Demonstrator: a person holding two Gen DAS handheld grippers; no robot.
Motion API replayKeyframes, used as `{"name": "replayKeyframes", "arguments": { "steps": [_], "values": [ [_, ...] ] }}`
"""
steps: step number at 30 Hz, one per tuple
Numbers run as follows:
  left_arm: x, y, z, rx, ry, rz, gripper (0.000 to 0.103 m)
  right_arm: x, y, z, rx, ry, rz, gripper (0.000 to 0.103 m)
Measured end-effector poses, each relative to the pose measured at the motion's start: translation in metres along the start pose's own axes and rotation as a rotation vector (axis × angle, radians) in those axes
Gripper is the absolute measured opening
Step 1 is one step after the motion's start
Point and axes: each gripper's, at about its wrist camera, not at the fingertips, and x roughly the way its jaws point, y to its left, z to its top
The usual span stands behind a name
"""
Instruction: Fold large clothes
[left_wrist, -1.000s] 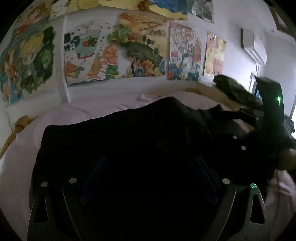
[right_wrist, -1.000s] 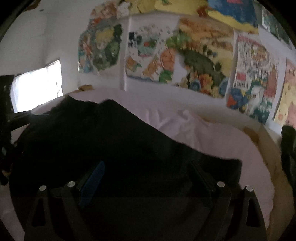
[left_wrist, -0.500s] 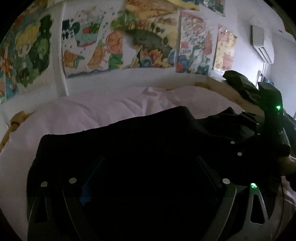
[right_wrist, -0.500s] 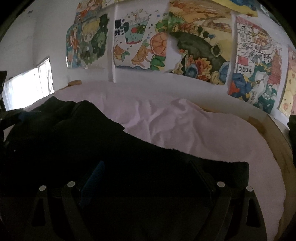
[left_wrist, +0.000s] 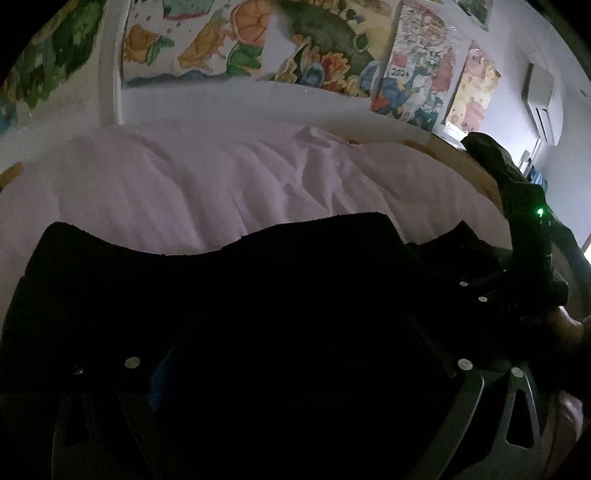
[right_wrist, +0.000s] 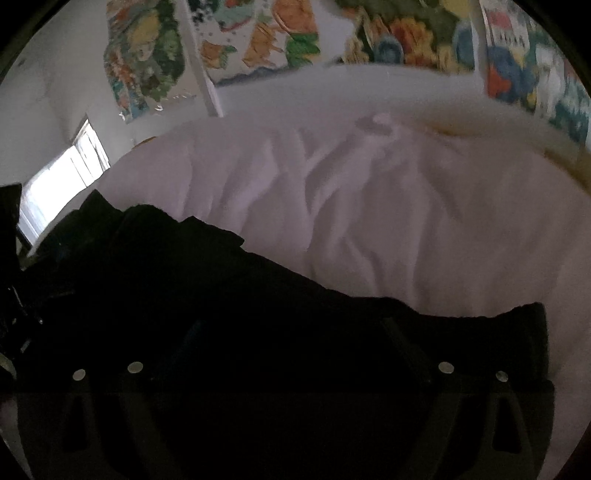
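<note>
A large black garment (left_wrist: 207, 288) lies on a bed with a pale pink sheet (left_wrist: 207, 184). My left gripper (left_wrist: 295, 332) is low over the garment with its fingers spread wide and black cloth between them. In the right wrist view the same black garment (right_wrist: 221, 295) fills the lower frame. My right gripper (right_wrist: 291, 332) also stands wide over the cloth. The dark fingers are hard to tell from the dark cloth. The right gripper's body (left_wrist: 524, 266) shows at the right of the left wrist view.
The wrinkled pink sheet (right_wrist: 369, 214) stretches ahead to a white wall with colourful paintings (left_wrist: 295, 48). A wooden bed edge (left_wrist: 461, 162) runs on the right. A bright window (right_wrist: 62, 184) is at the left. An air conditioner (left_wrist: 539, 99) hangs high on the right.
Both grippers have tilted down and moved toward me, so more pink sheet shows ahead. The garment's far edge has come nearer and lower.
</note>
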Motion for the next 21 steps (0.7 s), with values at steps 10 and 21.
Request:
{"name": "replayKeyframes", "arguments": {
  "steps": [10, 21],
  "values": [
    [0.016, 0.009, 0.002, -0.009, 0.036, 0.028, 0.102, 0.013, -0.003, -0.005, 0.010, 0.009, -0.005, 0.096],
    [0.018, 0.011, 0.001, -0.013, 0.048, 0.032, 0.102, 0.010, -0.006, -0.009, 0.014, -0.005, 0.005, 0.096]
  ]
}}
